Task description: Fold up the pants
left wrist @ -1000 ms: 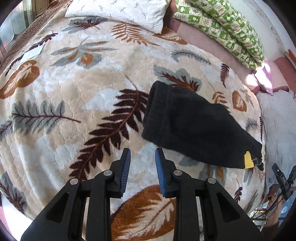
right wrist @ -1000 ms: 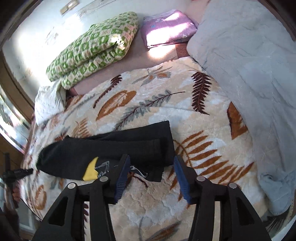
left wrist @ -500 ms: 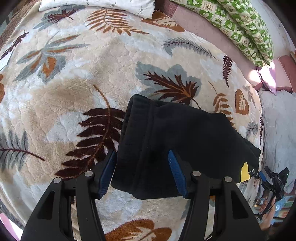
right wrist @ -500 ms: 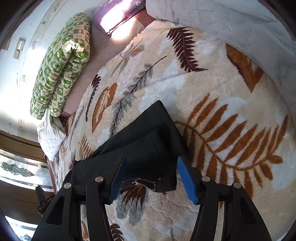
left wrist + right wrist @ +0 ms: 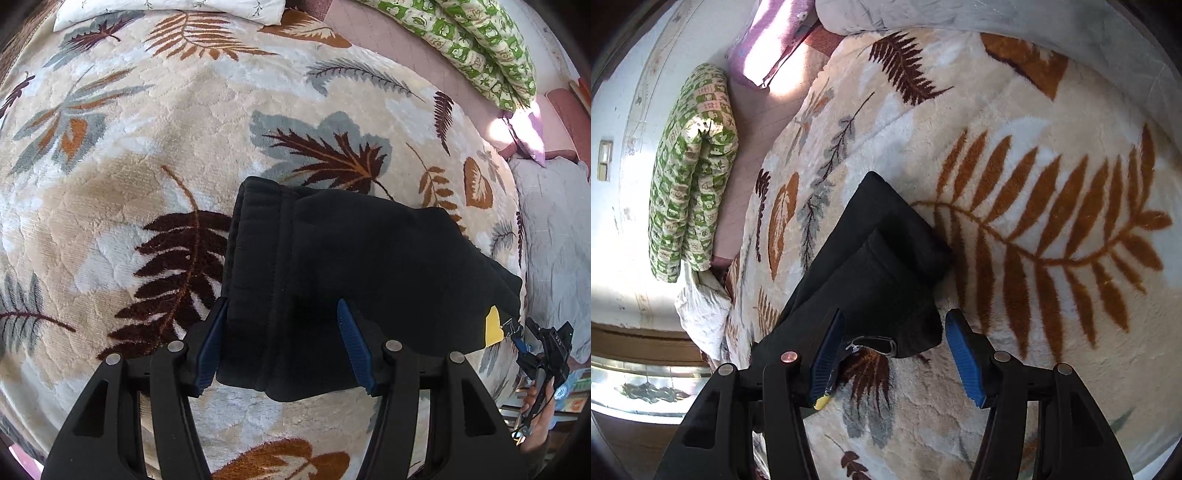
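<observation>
I see the black pants [image 5: 369, 266] lying folded on the leaf-pattern blanket [image 5: 129, 155]. My left gripper [image 5: 282, 345] is spread wide over their ribbed end, and my right gripper [image 5: 894, 356] is also spread wide, over the other end.

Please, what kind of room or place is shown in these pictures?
Most likely a bedroom, with the work done on a bed. The black pants lie on a plush leaf-patterned blanket, a white pillow sits at its far edge, and a folded green quilt lies against the wall.
</observation>
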